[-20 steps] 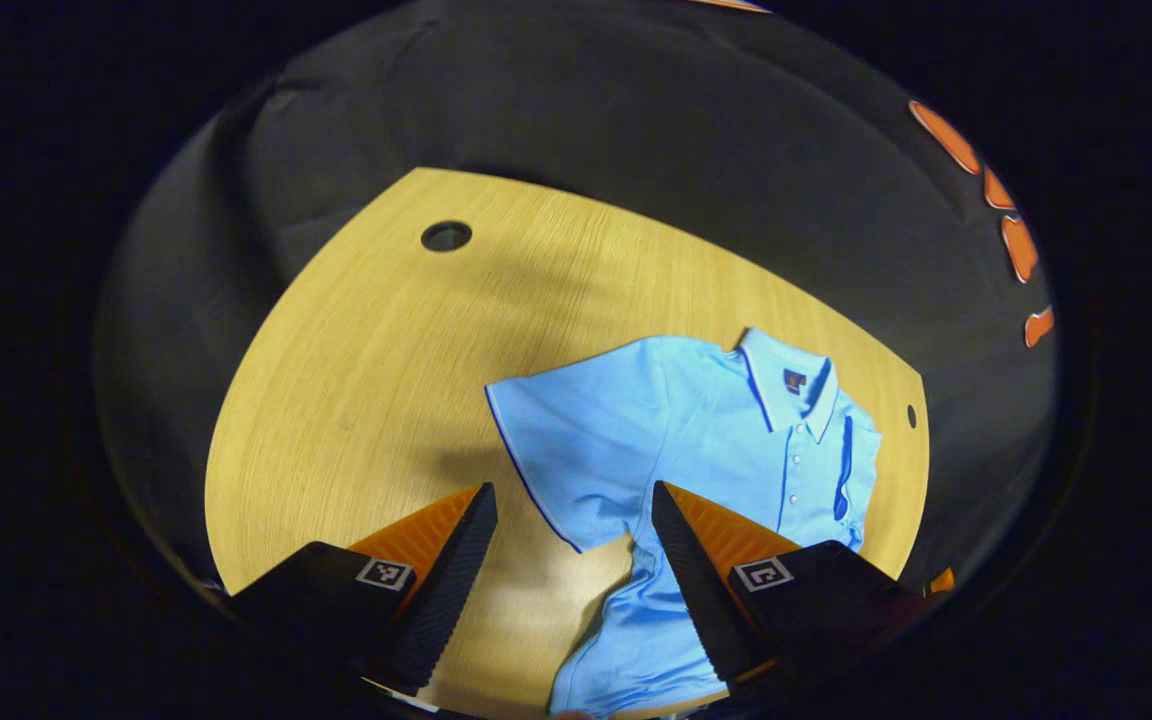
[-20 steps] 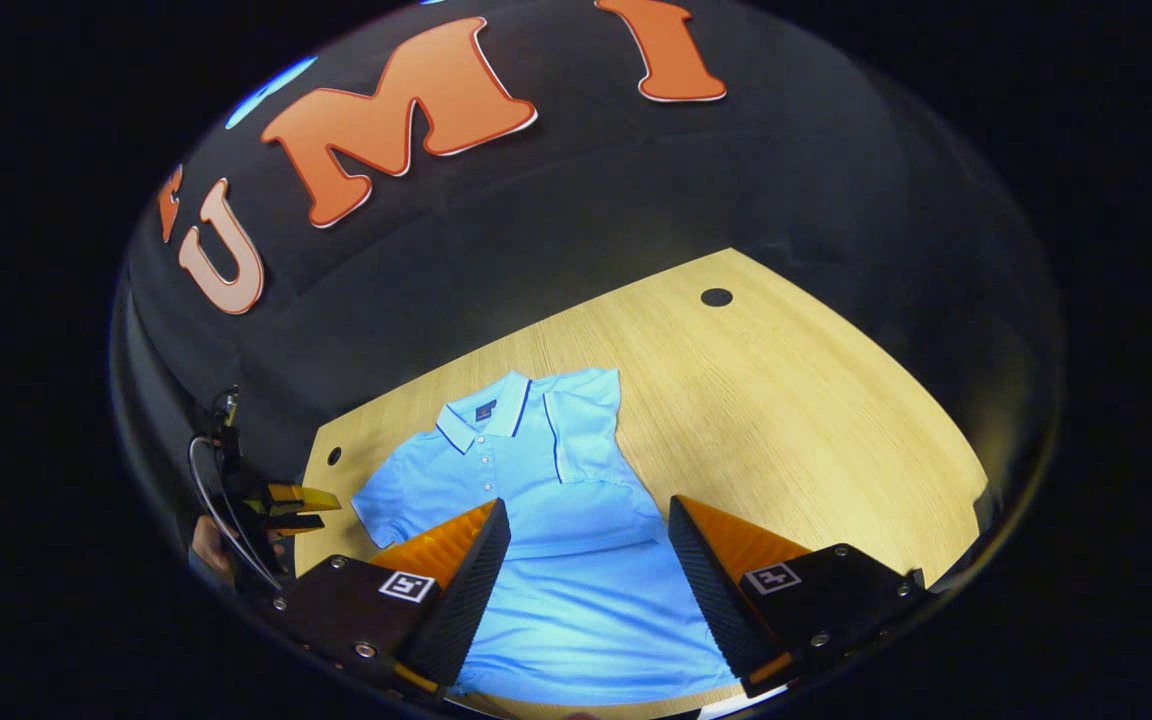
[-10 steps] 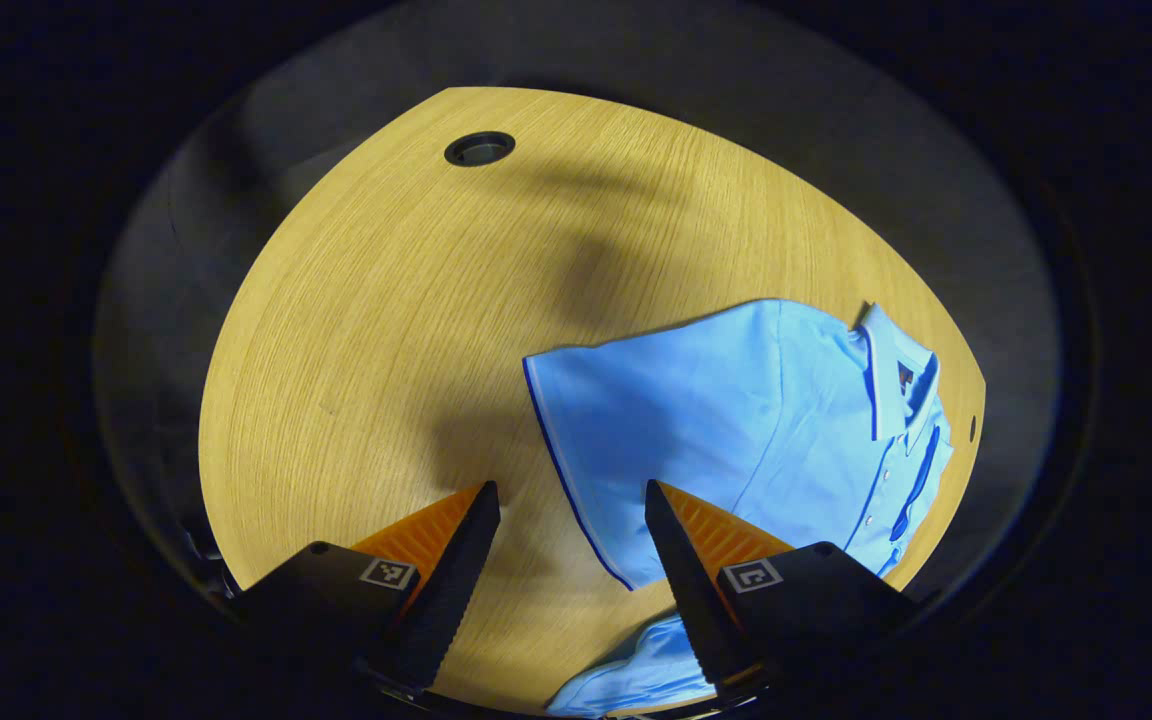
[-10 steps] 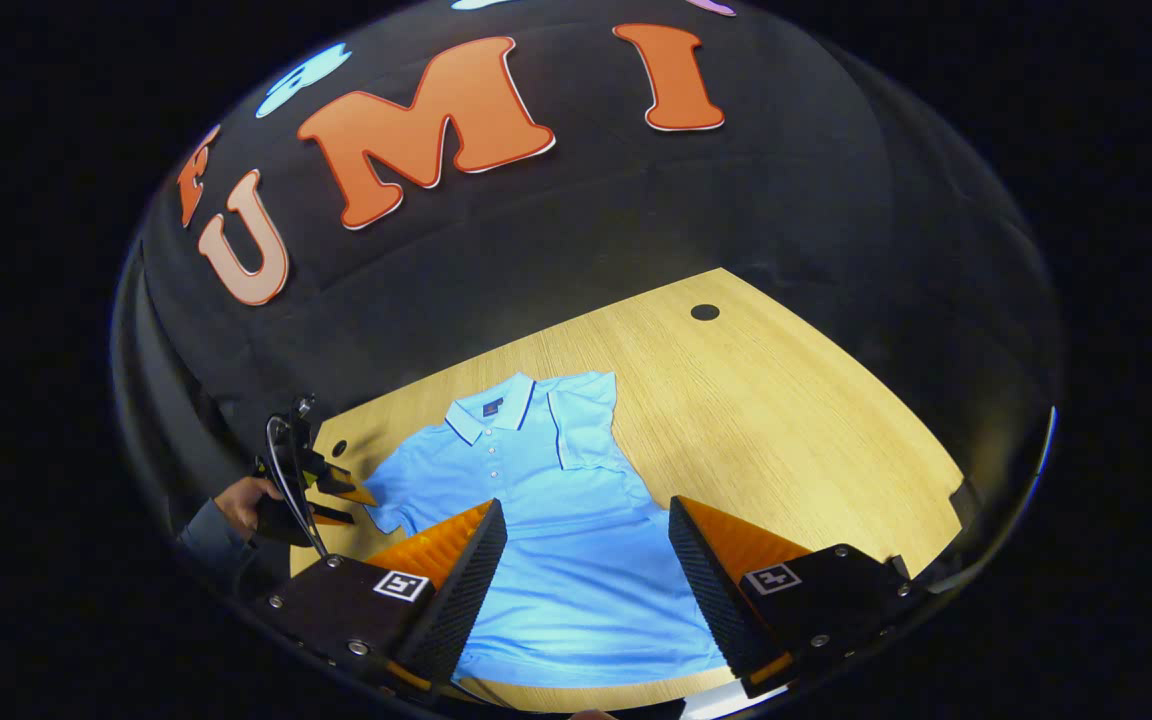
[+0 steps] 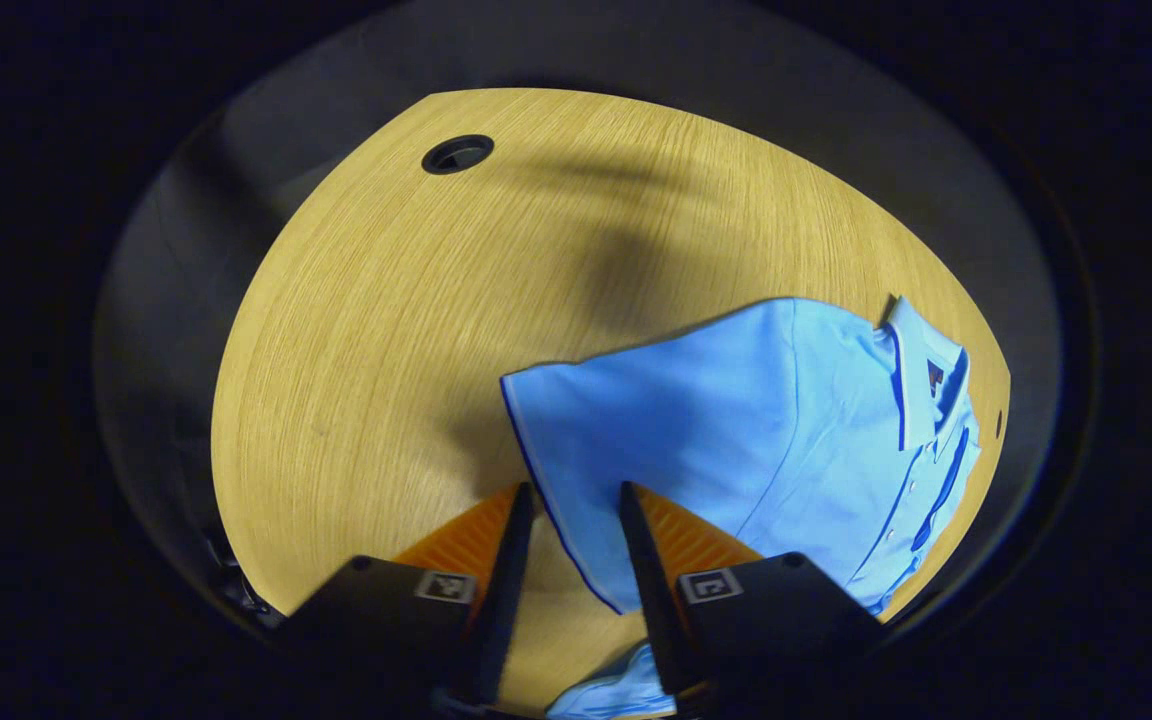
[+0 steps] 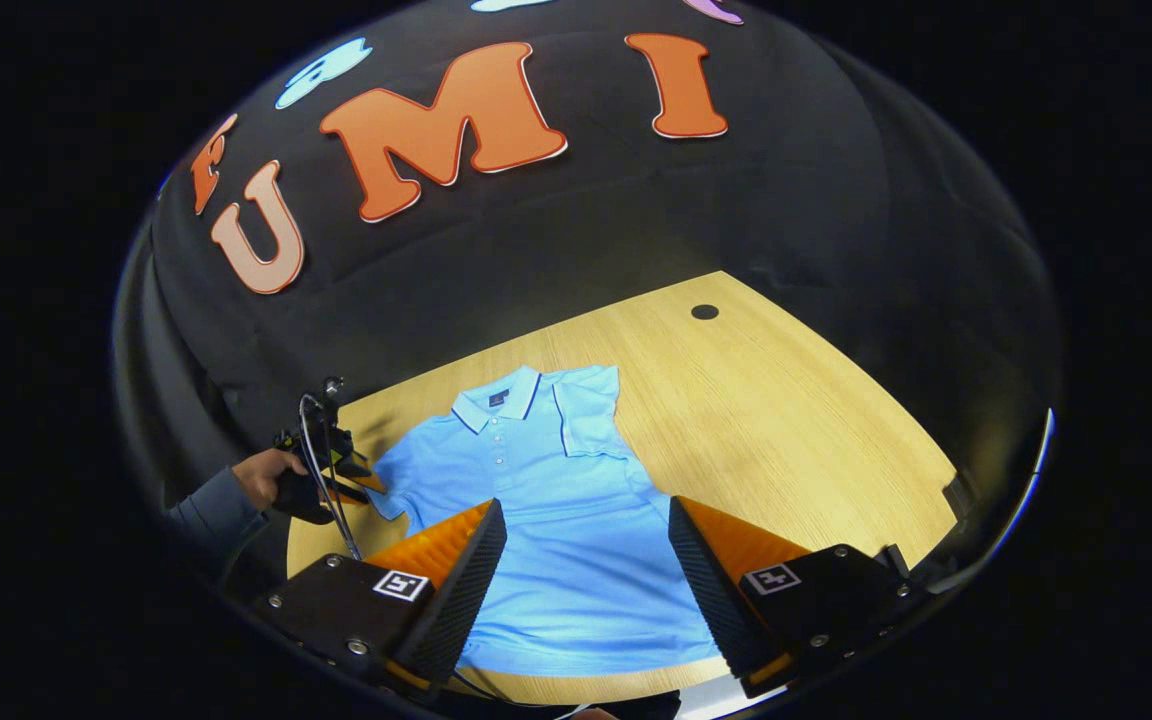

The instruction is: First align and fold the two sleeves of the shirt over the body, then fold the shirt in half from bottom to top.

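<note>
My left claw [image 5: 571,500] is partly closed, its fingers a narrow gap apart, with the dark-trimmed hem of the shirt's [image 5: 736,440] left sleeve [image 5: 576,450] running between them. I cannot tell whether both fingers press on the cloth. From the right gripper view this same claw [image 6: 351,478] sits at the sleeve's edge, held by my hand [image 6: 266,478].

My right claw [image 6: 586,530] is wide open above the shirt's [image 6: 556,540] lower body, gripping nothing. The light blue shirt lies flat, front up, on the wooden table [image 6: 796,430], collar [image 6: 501,400] toward the booth wall. Its right sleeve [image 6: 586,410] is folded in over the chest, beside the button strip.
</note>
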`<action>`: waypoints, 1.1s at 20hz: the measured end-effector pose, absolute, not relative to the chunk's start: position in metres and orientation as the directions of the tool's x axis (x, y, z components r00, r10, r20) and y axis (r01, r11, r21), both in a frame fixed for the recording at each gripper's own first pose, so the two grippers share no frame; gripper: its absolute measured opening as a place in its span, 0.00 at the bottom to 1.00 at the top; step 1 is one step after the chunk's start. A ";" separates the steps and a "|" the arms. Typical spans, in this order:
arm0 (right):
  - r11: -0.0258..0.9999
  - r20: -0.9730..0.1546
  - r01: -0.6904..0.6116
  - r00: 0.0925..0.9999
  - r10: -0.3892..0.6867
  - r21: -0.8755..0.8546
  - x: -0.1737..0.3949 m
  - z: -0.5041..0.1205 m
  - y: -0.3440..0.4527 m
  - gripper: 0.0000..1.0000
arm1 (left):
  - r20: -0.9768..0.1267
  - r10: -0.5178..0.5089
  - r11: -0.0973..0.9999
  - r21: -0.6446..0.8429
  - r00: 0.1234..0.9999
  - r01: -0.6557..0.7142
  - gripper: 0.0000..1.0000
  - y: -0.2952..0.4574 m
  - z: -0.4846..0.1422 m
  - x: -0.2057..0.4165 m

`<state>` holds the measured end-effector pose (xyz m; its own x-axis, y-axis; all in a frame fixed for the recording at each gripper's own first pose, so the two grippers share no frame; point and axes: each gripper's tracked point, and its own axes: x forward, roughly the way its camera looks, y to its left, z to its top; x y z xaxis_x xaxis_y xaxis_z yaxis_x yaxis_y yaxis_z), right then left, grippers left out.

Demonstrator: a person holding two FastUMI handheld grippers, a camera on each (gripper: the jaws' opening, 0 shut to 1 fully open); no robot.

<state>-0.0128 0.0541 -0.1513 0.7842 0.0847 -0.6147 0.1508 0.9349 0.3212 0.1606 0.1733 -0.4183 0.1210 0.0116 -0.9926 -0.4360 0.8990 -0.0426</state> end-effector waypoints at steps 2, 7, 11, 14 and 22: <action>0.926 -0.606 0.154 0.790 0.095 0.346 -0.014 -0.150 0.056 0.99 | -0.992 0.012 0.900 -0.042 0.122 -0.434 0.37 0.171 -0.419 0.162; 0.916 -0.598 0.197 0.800 0.055 0.348 -0.026 -0.150 0.039 0.99 | -0.985 -0.071 0.911 -0.128 0.157 -0.391 0.12 0.157 -0.423 0.171; 0.902 -0.592 0.238 0.806 0.024 0.361 -0.034 -0.152 0.025 0.99 | -0.970 -0.083 0.935 -0.154 0.227 -0.319 0.12 0.149 -0.399 0.185; 0.892 -0.596 0.256 0.803 0.018 0.373 -0.042 -0.154 0.022 0.98 | -0.951 -0.079 0.962 -0.151 0.299 -0.226 0.13 0.131 -0.376 0.205; 0.887 -0.611 0.285 0.792 -0.004 0.364 -0.057 -0.165 0.015 0.99 | -0.915 -0.190 0.972 -0.226 0.356 -0.061 0.12 0.052 -0.359 0.235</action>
<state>-0.0570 0.0152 -0.1647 0.7917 -0.0037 -0.6109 0.2846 0.8870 0.3635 0.2347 0.0519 -0.3586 0.3561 -0.1900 -0.9149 -0.0610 0.9723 -0.2257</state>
